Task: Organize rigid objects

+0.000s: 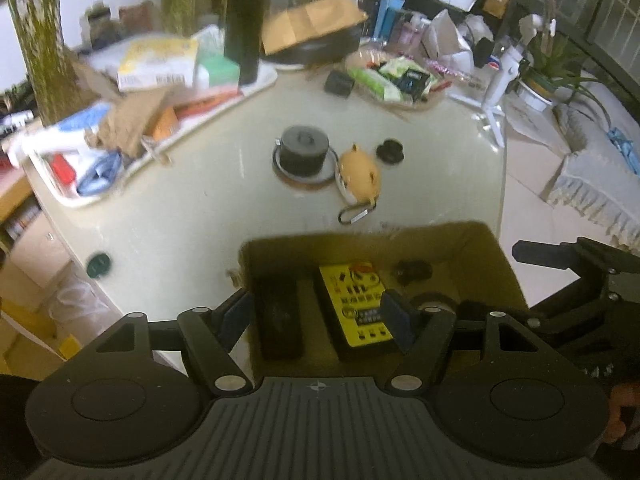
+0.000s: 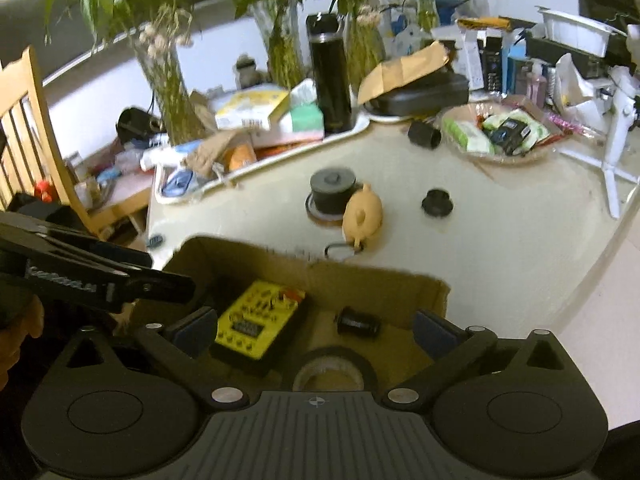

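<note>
An open cardboard box sits at the near edge of the pale table. Inside lie a yellow-faced device, a long black case, a small black cylinder and a tape roll. My left gripper is open and empty above the box. My right gripper is open and empty above it too. On the table beyond stand a dark lidded pot, a tan teapot-shaped case with a carabiner and a black knob.
A white tray with cluttered boxes and a tall black flask stands at the back left. A basket of packets and a white stand are at the back right. A wooden chair is left.
</note>
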The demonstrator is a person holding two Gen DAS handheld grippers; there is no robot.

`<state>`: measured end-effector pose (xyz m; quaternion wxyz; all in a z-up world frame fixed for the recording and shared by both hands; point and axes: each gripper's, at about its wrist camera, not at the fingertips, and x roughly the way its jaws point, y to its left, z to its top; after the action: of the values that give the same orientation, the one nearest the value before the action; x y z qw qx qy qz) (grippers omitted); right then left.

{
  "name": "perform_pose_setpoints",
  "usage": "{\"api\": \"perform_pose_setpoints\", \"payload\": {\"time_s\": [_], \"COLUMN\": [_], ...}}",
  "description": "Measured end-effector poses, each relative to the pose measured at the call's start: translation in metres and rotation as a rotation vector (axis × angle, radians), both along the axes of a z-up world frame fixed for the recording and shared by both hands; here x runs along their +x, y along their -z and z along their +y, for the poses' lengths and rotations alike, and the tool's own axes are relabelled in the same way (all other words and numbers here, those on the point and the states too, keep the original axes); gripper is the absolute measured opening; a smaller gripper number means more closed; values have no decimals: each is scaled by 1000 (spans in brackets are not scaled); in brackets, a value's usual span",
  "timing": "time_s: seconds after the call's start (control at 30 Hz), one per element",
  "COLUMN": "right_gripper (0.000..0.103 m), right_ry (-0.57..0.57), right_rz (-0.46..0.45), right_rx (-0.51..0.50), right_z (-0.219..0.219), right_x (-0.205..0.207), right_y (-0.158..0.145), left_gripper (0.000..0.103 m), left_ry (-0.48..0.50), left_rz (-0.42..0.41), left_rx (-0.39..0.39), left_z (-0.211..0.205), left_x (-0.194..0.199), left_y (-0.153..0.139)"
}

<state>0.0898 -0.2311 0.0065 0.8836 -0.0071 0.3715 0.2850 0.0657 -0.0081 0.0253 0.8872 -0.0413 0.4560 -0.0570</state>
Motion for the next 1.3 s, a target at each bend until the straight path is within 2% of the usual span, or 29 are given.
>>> {"api": "perform_pose_setpoints", "payload": {"time_s": [0.17,0.27,0.63,0.8,1.07,1.3], "right_gripper": [103,103,103,103,103,103], "right_ry": [45,75,87,90,83,59], "right_rz": [-47,-60,9,73,101,81], "right_rx": [-73,-75,-132,-103,-106,-144], "right_z": [-3,-10,-16,-18,-14,-5], "right_x": [1,1,13,23,37,48], "right_y": [-10,-12,-15,-9,-4,-3], "left_gripper": [70,70,70,70,70,70], "left_ry": [-2,7,-6,-6,-6,10], "left_rz": [-15,-19,-46,-69,-56,-57], "left_rx": [34,48,35,33,69,77], "left_z": [1,0,1,5,9,12], "left_x": [-4,-5,-1,7,25,41], "left_y": [-17,-19,-15,-11,-2,1]}}
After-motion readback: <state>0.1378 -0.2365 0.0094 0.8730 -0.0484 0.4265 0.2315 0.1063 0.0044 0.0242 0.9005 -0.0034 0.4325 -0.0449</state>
